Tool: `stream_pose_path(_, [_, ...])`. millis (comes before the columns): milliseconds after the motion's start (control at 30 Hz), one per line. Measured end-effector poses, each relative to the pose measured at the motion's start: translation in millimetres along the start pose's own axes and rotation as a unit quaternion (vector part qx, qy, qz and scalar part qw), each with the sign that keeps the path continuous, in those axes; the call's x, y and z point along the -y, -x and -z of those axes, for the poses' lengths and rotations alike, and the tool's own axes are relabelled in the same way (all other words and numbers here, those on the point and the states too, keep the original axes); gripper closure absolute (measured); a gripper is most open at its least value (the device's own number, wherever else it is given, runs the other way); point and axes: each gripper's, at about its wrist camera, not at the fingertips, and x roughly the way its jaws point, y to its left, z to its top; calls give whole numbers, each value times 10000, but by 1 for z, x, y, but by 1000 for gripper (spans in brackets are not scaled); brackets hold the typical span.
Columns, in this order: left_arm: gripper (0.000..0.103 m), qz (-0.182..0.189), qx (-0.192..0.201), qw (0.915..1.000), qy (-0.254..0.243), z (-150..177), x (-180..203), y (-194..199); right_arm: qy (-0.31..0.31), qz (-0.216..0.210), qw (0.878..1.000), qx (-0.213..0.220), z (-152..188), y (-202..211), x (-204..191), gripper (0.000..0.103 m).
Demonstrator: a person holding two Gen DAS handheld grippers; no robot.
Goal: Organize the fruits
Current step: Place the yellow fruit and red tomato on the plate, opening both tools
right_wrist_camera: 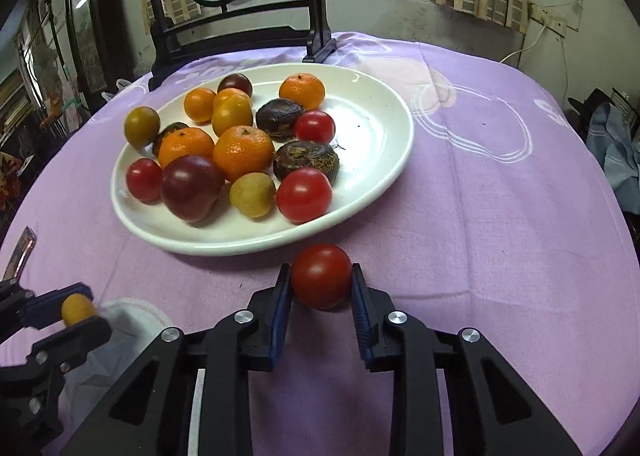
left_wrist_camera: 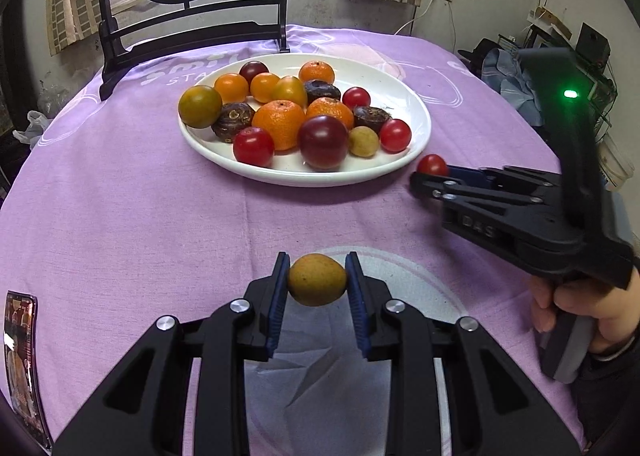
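A white plate on the purple tablecloth holds several fruits: mandarins, red cherry tomatoes, dark plums and brown water chestnuts. My left gripper is shut on a small yellow-brown fruit, held above a white round sheet near the table's front. My right gripper is shut on a red cherry tomato just outside the plate's near right rim, low over the cloth.
A dark wooden screen stand with a round painted panel stands behind the plate. A printed packet lies at the table's left front edge. A person's hand grips the right gripper's handle. Clutter sits beyond the table's right edge.
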Motion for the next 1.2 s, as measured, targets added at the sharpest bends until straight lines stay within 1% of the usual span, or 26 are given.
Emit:
stream_pose_path(200, [75, -94, 77, 9999, -20, -4, 3, 7, 129, -153, 9989, 429, 5, 51, 1, 74])
stream_pose_path(300, [75, -155, 187, 9997, -31, -9, 3, 15, 181, -214, 9978, 603, 4, 69, 2, 74])
stream_pose_path(367, [75, -172, 227, 9996, -33, -17, 3, 20, 230, -243, 9968, 724, 1, 79, 1, 74])
stream_pose_path(500, [75, -237, 362, 9991, -24, -44, 1, 29, 245, -250, 9953, 907, -11, 86, 0, 74])
stream_pose_path(600, [75, -356, 494, 9981, -14, -68, 1, 31, 205, -214, 9951, 941, -24, 80, 0, 74])
stream_pose_path(667, [75, -408, 507, 9979, 41, -84, 0, 26, 221, -219, 9953, 917, -32, 73, -2, 74])
stream_pose_path(833, [75, -579, 415, 9974, 80, -115, -1, -1, 268, -159, 9956, 884, -53, 49, -10, 74])
stream_pose_path(900, [75, -599, 322, 9976, 141, -127, -4, -18, 257, -111, 9959, 858, -58, 39, -12, 74])
stream_pose_path(1033, [75, -671, 258, 9971, 262, -145, -9, -40, 202, 52, 9973, 704, -69, 14, -13, 74])
stream_pose_path(1200, [75, -717, 177, 9965, 389, -157, -15, -60, 161, 98, 9979, 614, -77, -6, -14, 74])
